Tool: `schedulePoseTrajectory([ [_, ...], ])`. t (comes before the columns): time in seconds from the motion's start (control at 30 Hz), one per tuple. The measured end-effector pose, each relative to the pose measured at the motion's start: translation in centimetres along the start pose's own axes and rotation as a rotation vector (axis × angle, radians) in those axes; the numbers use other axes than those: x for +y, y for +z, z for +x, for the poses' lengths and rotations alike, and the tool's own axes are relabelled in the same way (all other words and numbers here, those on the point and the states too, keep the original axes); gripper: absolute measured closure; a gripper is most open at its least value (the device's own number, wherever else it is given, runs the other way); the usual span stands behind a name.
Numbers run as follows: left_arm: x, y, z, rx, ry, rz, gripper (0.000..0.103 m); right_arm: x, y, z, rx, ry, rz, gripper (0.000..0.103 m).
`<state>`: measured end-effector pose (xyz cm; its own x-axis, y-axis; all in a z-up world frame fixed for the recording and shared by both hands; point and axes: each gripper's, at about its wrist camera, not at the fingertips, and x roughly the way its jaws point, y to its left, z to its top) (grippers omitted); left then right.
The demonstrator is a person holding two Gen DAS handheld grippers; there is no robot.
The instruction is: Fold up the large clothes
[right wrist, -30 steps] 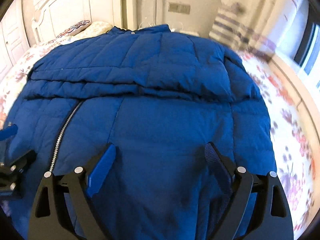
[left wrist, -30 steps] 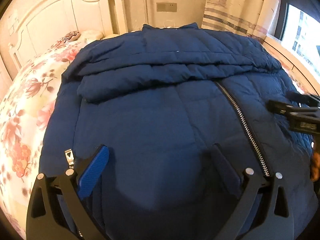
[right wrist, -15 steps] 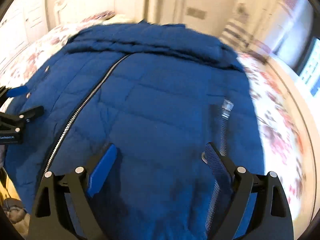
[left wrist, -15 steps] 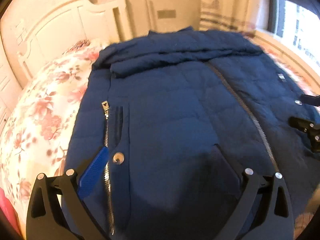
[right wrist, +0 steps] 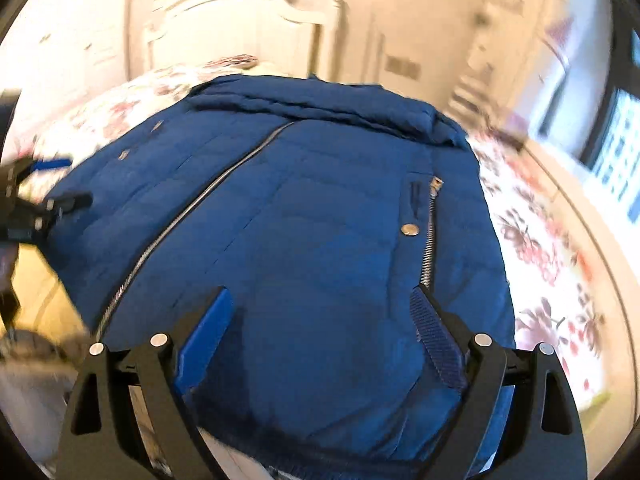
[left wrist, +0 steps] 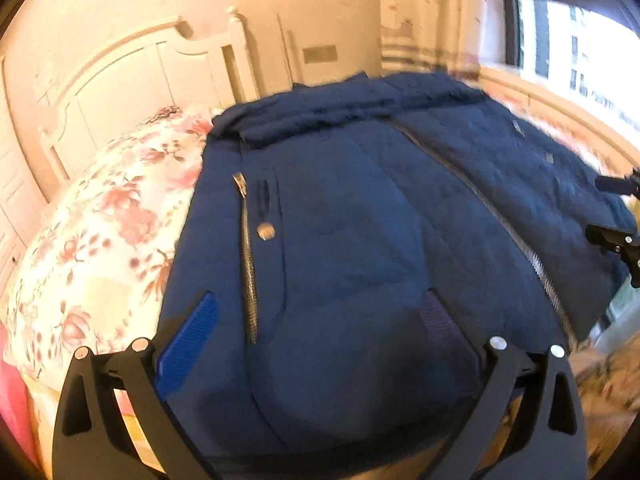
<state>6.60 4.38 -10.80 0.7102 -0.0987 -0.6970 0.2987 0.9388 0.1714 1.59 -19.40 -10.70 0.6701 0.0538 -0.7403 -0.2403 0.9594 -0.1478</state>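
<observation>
Nearest me, my left gripper (left wrist: 316,320) hangs with its jaws spread wide over the near hem of the dark blue quilted puffer jacket (left wrist: 360,240), pads clear of the cloth and nothing between them. My right gripper (right wrist: 320,320) is just as wide apart and empty over the same hem further right. Both point steeply down at the fabric, one over each front panel, which I judge is the stance for taking the bottom edge at two points and carrying it toward the collar.

The jacket lies front up on the bed with the floral sheet (left wrist: 100,220), spread so its panels lie smooth. A silver pocket zip (left wrist: 248,256) and a metal snap (left wrist: 265,232) sit just beyond my left gripper; the long centre zip (right wrist: 180,220) runs away between my two hands. At the far end the sleeves look already folded across the chest, below the collar. Beyond stands the white headboard (left wrist: 140,80).
</observation>
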Motion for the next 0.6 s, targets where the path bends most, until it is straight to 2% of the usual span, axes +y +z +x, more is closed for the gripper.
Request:
schedulePoseTrajectory([
  [0.03,-0.4,-0.8,1.1,0.029,0.01,0.005,0.002,0.1,-0.6,0.1,-0.012,-0.004,0.017,0.016],
  [0.07,-0.3,-1.4,0.8,-0.007,0.01,-0.022,0.002,-0.1,-0.9,-0.1,-0.033,0.002,0.041,0.016],
  [0.17,0.1,-1.4,0.2,0.0,0.002,-0.027,0.002,-0.8,-0.7,-1.0,-0.014,0.022,0.051,0.017],
  [0.27,1.7,-1.8,-1.6,-0.057,0.073,-0.038,0.002,-3.3,-1.5,-3.0,-0.055,-0.033,0.102,0.016],
  [0.4,5.1,-3.2,-1.5,-0.024,0.115,-0.149,0.002,-7.6,-4.4,-3.9,-0.032,-0.082,0.262,0.015],
  [0.43,6.2,-3.7,-1.1,-0.005,0.108,-0.199,0.002,-8.6,-5.2,-3.7,-0.011,-0.092,0.302,0.015],
  [0.5,7.6,-4.3,-0.6,0.013,0.022,-0.297,0.002,-9.9,-6.2,-3.3,-0.002,-0.043,0.378,0.015],
  [0.57,7.9,-4.4,-0.1,0.028,-0.002,-0.332,0.002,-9.7,-6.2,-3.3,-0.013,-0.056,0.369,0.014],
  [0.6,7.6,-4.2,-0.1,0.024,0.01,-0.315,0.002,-9.2,-6.0,-3.2,-0.009,-0.071,0.342,0.014],
])
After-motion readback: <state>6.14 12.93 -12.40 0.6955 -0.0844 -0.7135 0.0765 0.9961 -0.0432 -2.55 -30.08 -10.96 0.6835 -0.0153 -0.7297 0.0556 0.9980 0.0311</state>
